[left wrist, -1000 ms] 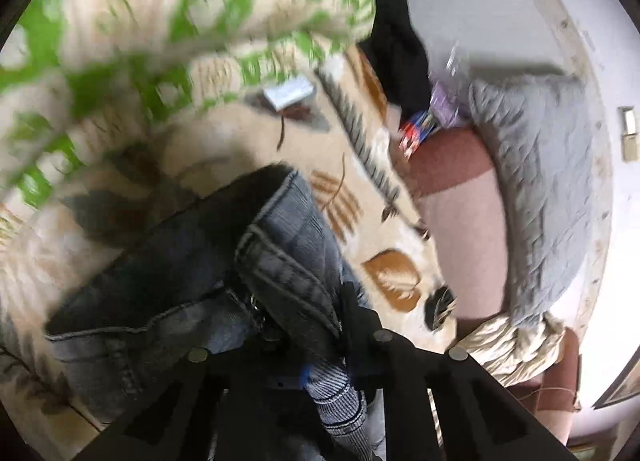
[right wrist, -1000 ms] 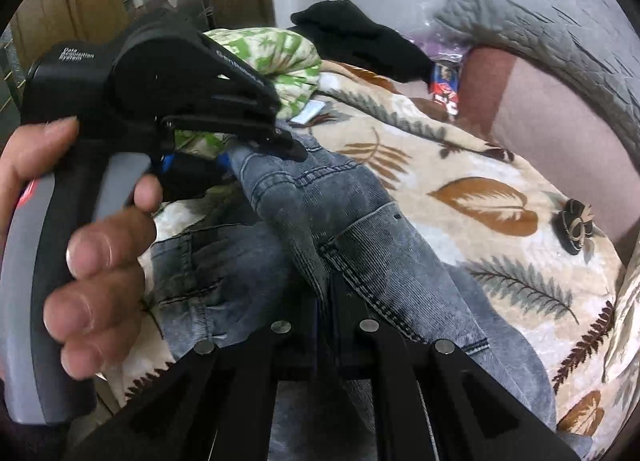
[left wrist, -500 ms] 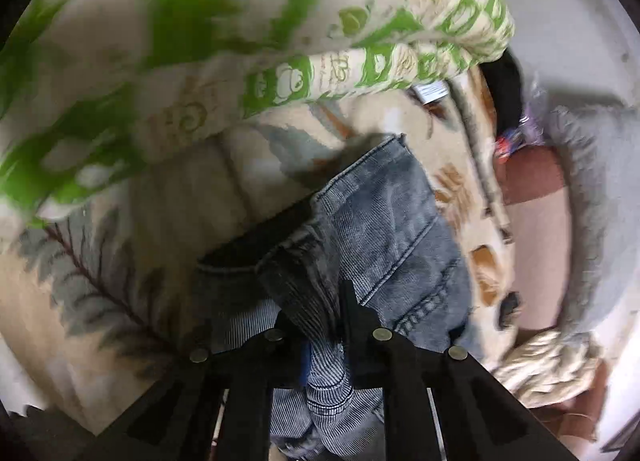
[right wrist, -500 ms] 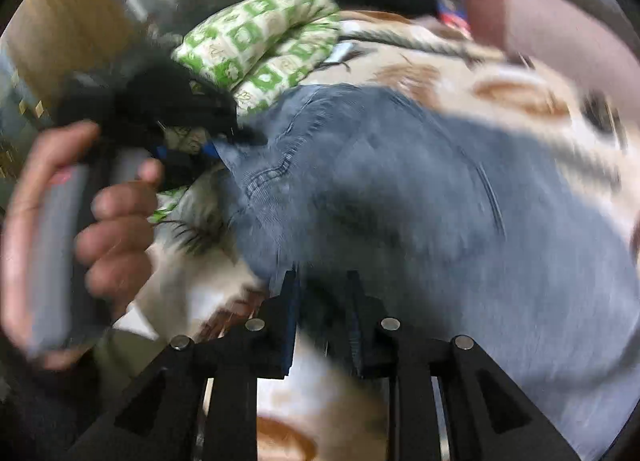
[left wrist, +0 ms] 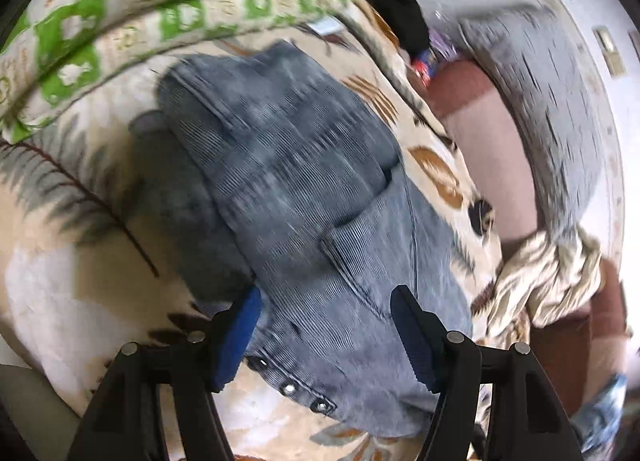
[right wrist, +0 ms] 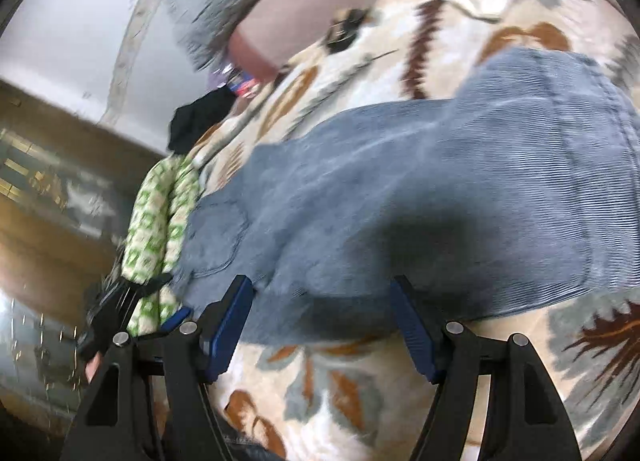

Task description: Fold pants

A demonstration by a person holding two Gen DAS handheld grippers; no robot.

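Observation:
The grey-blue jeans [left wrist: 304, 189] lie folded over on the leaf-print blanket [left wrist: 60, 261]; the waistband with rivets faces the left gripper. They also show in the right wrist view [right wrist: 420, 197] as a flat bundle. My left gripper [left wrist: 326, 333] is open, its fingers spread either side of the jeans' near edge, holding nothing. My right gripper [right wrist: 324, 329] is open too, just above the near edge of the jeans. The view is motion-blurred.
A green-and-white patterned quilt [left wrist: 140, 13] lies beside the jeans, also seen in the right wrist view [right wrist: 160, 213]. A black garment [left wrist: 400, 21], a grey cushion [left wrist: 552, 109] and a brown headboard [left wrist: 492, 149] sit beyond. A crumpled cream cloth [left wrist: 548, 277] lies at right.
Both grippers were shut on the jeans and carried them over into a fold; now both have opened and let go, and the jeans rest on the blanket.

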